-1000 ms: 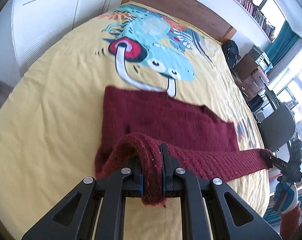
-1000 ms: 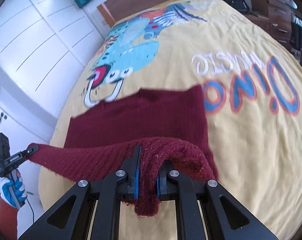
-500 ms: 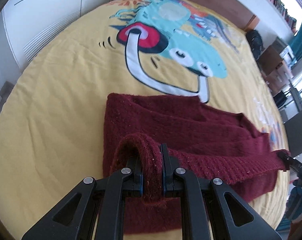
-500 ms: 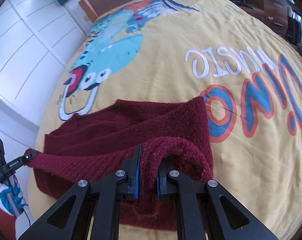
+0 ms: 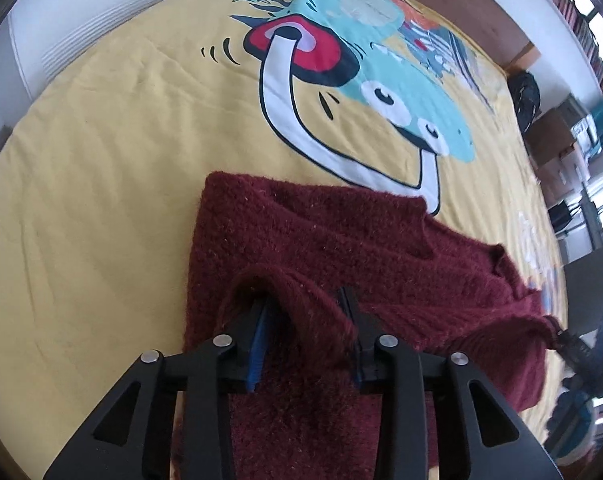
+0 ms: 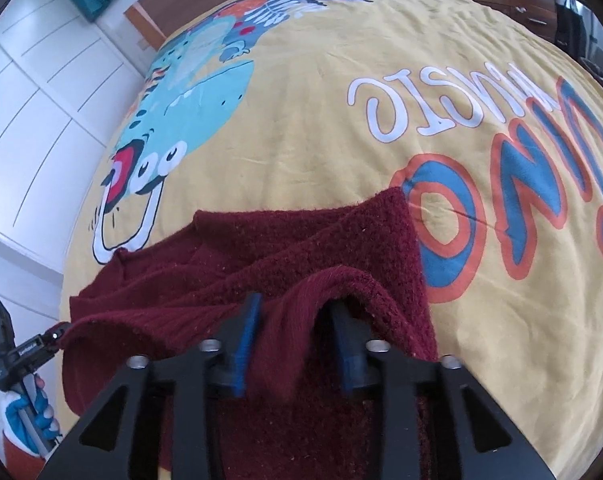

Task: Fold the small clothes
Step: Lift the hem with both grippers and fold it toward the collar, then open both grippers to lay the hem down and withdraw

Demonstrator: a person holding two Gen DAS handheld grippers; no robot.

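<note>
On the bed: yellow cotton bedspread (image 5: 101,184), smooth, printed cartoon dinosaur.
Sweater (image 5: 341,248): fuzzy maroon knit, folded double on the bedspread.
Left gripper (image 5: 307,336): fingers parted, ribbed hem draped loosely between.
Right gripper (image 6: 295,344): likewise spread, hem slack between.

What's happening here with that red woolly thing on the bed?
A person is folding a dark red knitted sweater on a yellow bedspread printed with a cartoon dinosaur, using a handheld gripper in each hand. The near edge has been brought over the rest of the garment. The left gripper and the right gripper both have their jaws apart, with a ridge of the knit draped loosely between them.
</note>
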